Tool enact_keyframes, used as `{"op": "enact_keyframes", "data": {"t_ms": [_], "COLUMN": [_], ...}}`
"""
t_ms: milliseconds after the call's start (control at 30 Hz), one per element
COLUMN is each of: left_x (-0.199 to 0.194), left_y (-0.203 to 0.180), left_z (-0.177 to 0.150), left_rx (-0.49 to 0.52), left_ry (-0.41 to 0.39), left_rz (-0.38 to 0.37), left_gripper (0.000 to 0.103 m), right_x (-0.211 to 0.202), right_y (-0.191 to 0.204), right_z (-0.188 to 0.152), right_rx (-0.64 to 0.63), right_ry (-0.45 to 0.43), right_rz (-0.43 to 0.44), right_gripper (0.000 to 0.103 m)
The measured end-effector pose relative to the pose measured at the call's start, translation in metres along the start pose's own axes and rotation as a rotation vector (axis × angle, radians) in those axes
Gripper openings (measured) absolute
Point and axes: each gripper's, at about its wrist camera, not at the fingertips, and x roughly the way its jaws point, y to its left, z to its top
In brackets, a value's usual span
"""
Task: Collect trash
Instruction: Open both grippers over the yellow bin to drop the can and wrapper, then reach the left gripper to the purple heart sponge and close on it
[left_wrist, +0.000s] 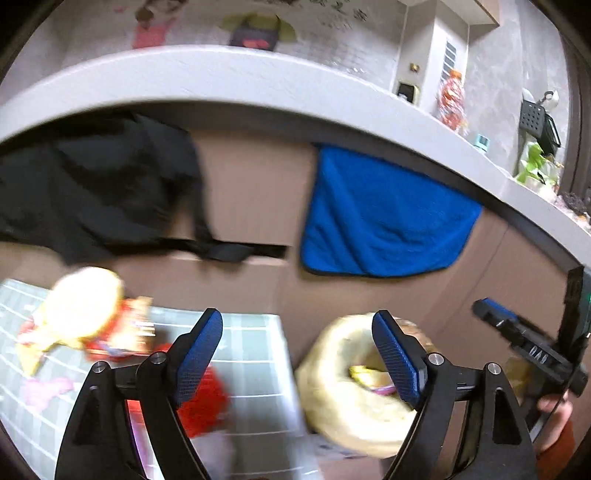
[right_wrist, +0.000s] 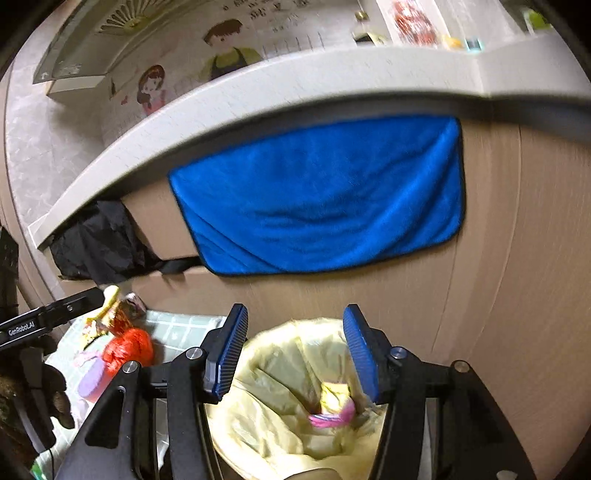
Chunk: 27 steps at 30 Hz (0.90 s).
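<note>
Trash bin (right_wrist: 295, 398), lined with a pale yellow plastic bag, stands on the floor against the brown cabinet front, mouth open. Inside it lie a yellow wrapper (right_wrist: 334, 397) and a pink scrap (right_wrist: 332, 419), touching. On the pale green gridded mat (left_wrist: 251, 354) beside the bin: a crumpled red wrapper (right_wrist: 127, 349), a yellow-red snack packet (left_wrist: 85, 317), blurred, and a pink-lilac piece (right_wrist: 92, 380).
</note>
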Motion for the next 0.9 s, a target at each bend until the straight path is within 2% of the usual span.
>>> {"op": "enact_keyframes", "data": {"t_ms": [133, 267, 500, 600, 667, 800, 900], "left_x": [-0.026, -0.043, -0.055, -0.050, -0.043, -0.027, -0.008], "left_y": [0.036, 0.080, 0.138, 0.153, 0.156, 0.153, 0.146], "left_z": [-0.006, -0.020, -0.057, -0.076, -0.086, -0.105, -0.117], "left_rx": [0.003, -0.068, -0.228, -0.273, -0.285, -0.258, -0.206], "left_ry": [-0.014, 0.023, 0.101, 0.133, 0.154, 0.172, 0.215], "left_rz": [0.066, 0.095, 0.081, 0.088, 0.092, 0.124, 0.157], "left_gripper": [0.085, 0.085, 0.085, 0.085, 0.085, 0.085, 0.085], "right_x": [-0.009, -0.012, 0.002, 0.012, 0.017, 0.029, 0.034], "right_y": [0.033, 0.067, 0.126, 0.149, 0.159, 0.171, 0.174], "right_z": [0.005, 0.004, -0.011, -0.024, -0.032, -0.050, -0.062], "right_rx": [-0.039, -0.083, -0.135, -0.162, -0.177, -0.181, -0.173], "right_ry": [-0.043, -0.062, 0.010, 0.063, 0.090, 0.147, 0.182], "right_rz": [0.010, 0.028, 0.127, 0.183, 0.191, 0.217, 0.233], "right_gripper": [0.052, 0.052, 0.052, 0.052, 0.052, 0.052, 0.052]}}
